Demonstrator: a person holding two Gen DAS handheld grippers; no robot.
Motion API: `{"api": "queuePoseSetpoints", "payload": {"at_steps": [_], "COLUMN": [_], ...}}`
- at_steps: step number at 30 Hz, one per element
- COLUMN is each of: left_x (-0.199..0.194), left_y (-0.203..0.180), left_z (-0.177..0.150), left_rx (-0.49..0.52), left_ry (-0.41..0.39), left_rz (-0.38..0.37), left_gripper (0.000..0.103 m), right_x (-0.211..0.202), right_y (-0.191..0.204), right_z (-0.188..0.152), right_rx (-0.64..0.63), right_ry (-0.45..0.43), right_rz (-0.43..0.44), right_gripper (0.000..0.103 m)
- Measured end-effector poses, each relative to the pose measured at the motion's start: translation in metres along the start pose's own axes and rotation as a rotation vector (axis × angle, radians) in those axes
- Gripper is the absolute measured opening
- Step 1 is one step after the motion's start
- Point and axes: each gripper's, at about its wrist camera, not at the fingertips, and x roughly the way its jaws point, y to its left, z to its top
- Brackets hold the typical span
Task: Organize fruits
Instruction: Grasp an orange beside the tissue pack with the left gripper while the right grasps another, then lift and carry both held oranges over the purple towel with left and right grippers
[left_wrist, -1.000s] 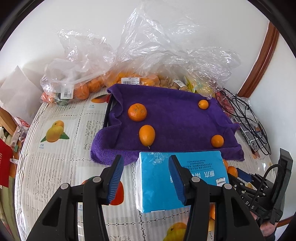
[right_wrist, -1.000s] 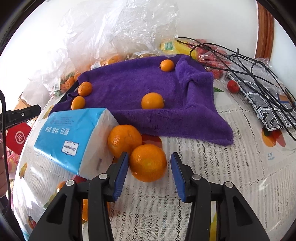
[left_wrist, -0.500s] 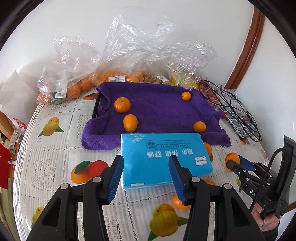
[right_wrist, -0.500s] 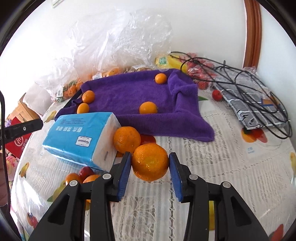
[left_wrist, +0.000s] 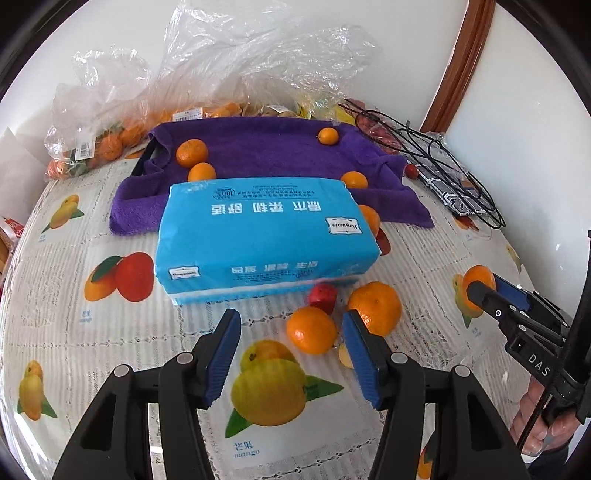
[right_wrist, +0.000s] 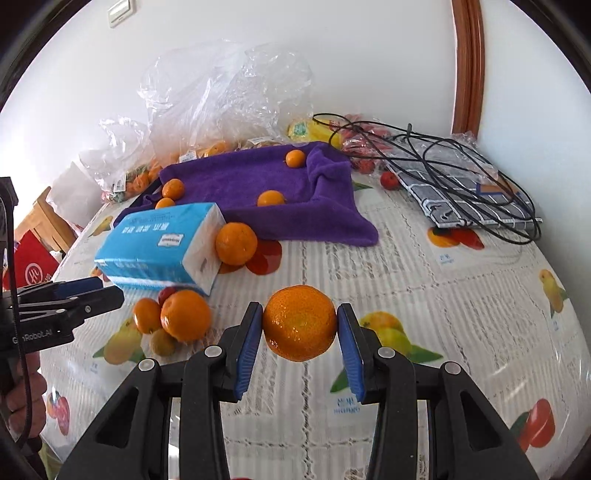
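Right wrist view: the right claw (right_wrist: 299, 334) pinches a mandarin (right_wrist: 298, 322) between its two blue pads, lifted clear of the tabletop (right_wrist: 424, 280); the fruit's flattened axis tilts slightly, its dimpled crown facing the camera and up. This view alone shows the white end face of the tissue pack (right_wrist: 159, 240) and a mandarin (right_wrist: 236, 243) resting against it, at the edge of the purple towel (right_wrist: 240, 184).

Left wrist view: the left claw (left_wrist: 291, 347) is spread, its jaws having just been opening, nothing pressed between the pads; a small mandarin (left_wrist: 311, 329) lies on the tabletop just ahead of the gap, touching neither pad. This view alone shows the printed top of the tissue pack (left_wrist: 258, 236), whose long axis runs left to right across the frame, and, at right, the right claw (left_wrist: 484, 291) seen from the side with its fruit and the hand (left_wrist: 543, 428) below.

Counts: four mandarins on the towel in both views; beside the left claw, two mandarins, one small red fruit (left_wrist: 322, 297) and a pale fruit partly hidden by the right finger. Two clear plastic bags (right_wrist: 221, 92) of further fruit stand behind the towel. A checked cloth (right_wrist: 461, 184) under black cables (right_wrist: 443, 147) lies at far right.
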Motion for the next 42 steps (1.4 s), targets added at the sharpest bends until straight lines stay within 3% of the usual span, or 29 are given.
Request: {"api": "queuePoseSetpoints", "payload": {"at_steps": [15, 18, 21, 42], "left_x": [0.038, 0.044, 0.044, 0.036], "left_y": [-0.004, -0.001, 0.0, 0.023], "left_z": [-0.006, -0.006, -0.006, -0.012], "left_rx": [-0.013, -0.027, -0.022, -0.062], "left_ry": [0.078, 0.089, 0.079, 0.066], "left_rz": [0.002, -0.009, -0.004, 0.002], "left_gripper": [0.053, 0.049, 0.034, 0.034], "right_x": [0.007, 0.01, 0.015, 0.043], "right_y": [-0.011, -0.009, -0.003, 0.013], "right_z": [-0.015, -0.014, -0.015, -0.015], "right_rx": [0.012, 0.011, -0.002, -0.032], "right_ry": [0.035, 0.045, 0.059, 0.119], "right_rz": [0.01, 0.015, 0.024, 0.027], "right_gripper": [0.041, 0.041, 0.041, 0.042]}}
